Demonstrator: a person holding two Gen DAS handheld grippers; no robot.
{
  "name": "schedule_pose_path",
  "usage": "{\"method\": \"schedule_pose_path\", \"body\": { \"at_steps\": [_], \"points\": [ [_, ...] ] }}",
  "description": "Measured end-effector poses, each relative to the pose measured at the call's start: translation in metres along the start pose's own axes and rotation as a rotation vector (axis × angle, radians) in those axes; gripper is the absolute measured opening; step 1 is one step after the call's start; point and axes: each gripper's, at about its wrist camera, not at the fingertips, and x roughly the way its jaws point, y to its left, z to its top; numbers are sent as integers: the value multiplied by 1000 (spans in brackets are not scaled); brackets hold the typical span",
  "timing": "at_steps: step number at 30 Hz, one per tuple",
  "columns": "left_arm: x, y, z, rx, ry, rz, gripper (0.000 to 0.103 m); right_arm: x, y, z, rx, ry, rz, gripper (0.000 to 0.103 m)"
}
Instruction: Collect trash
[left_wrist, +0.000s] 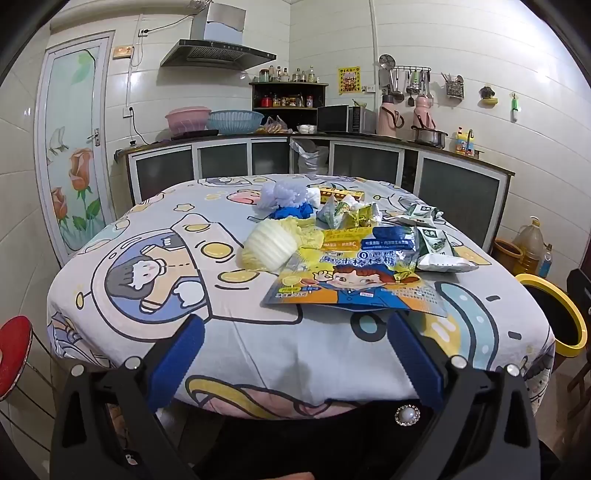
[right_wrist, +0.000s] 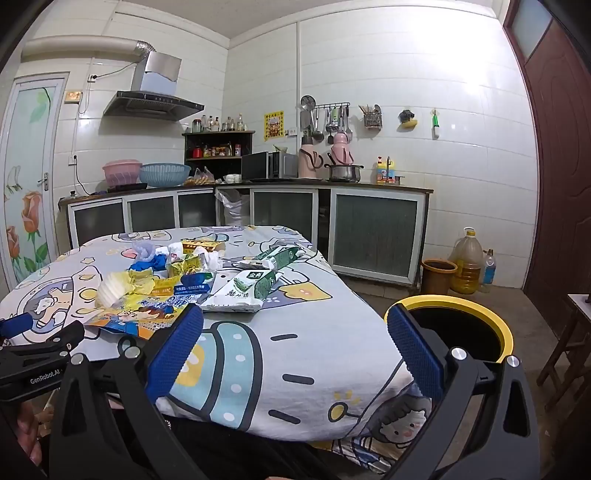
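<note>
A heap of trash lies on the table's cartoon-print cloth: a big yellow-and-blue candy bag, a white-and-yellow foam net, green-and-white snack packets, crumpled wrappers and a blue-and-white wad. A black bin with a yellow rim stands at the table's right. My left gripper hangs open just short of the candy bag's near edge. My right gripper is open over the table's near right corner, holding nothing. The left gripper's body shows at the right wrist view's left edge.
Kitchen counters with cabinets run along the far walls. A brown pot, an oil jug and a bottle stand on the floor past the bin. A wooden stool is at the right, a red stool at the left.
</note>
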Motion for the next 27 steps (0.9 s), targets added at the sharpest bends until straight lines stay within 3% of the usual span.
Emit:
{"method": "schedule_pose_path", "body": {
  "at_steps": [27],
  "points": [
    [0,-1,-2,-7,6,-15,96,-1,1,-2,-6,3,-2,96]
  ]
}}
